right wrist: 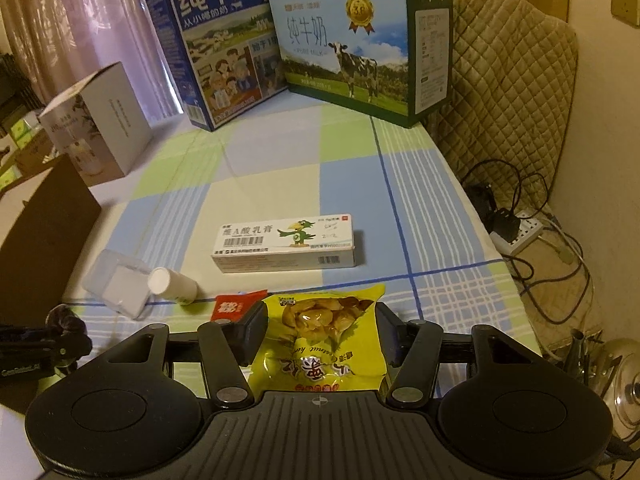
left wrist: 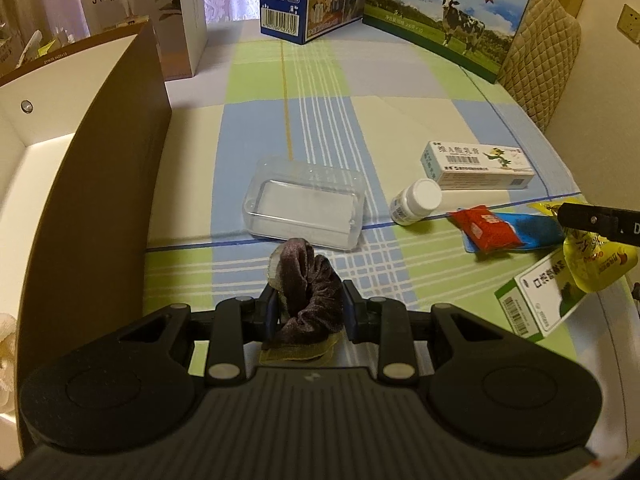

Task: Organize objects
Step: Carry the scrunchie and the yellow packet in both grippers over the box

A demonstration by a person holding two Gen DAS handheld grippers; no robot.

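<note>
Left gripper (left wrist: 307,308) clamps a dark velvet scrunchie (left wrist: 308,292) between its two fingers, held above the near edge of the table; the scrunchie's top bulges past the fingertips; an olive fabric scrap shows under it. Right gripper (right wrist: 320,330) is closed on a yellow snack packet (right wrist: 320,340), fingers pressing both side edges; the packet's clear window shows pale yellow pieces inside.

Surface: a table under a checked tablecloth (left wrist: 320,120) in green, blue and cream blocks with white and blue stripes. In the left wrist view, a clear plastic box (left wrist: 306,204) lies open side up at 12 o'clock, just beyond the scrunchie; a white pill bottle (left wrist: 416,200) lies on its side at 1 o'clock; an ointment carton (left wrist: 478,166) with a green bird print sits just behind the bottle; a red sachet (left wrist: 486,228) overlaps a blue packet (left wrist: 536,232) at 2 o'clock; a green-and-white medicine box (left wrist: 540,296) lies near the right edge.

Left of the table at 9 o'clock, a brown-walled open carton (left wrist: 100,160) with a white interior stands against the cloth's edge.

Far end, 12 o'clock: a blue milk case (right wrist: 218,52) and a pale pure-milk case (right wrist: 360,48) with a cow print, side by side; a white humidifier box (left wrist: 136,12) at 11 o'clock.

Room: pink curtains (right wrist: 80,20) behind the cases; a quilted beige cover (right wrist: 508,80) at 2 o'clock; a wall socket (right wrist: 626,2) above it; a power strip (right wrist: 520,232) and tangled cables on the floor at 3 o'clock; a steel pot lid (right wrist: 616,376) low right.
</note>
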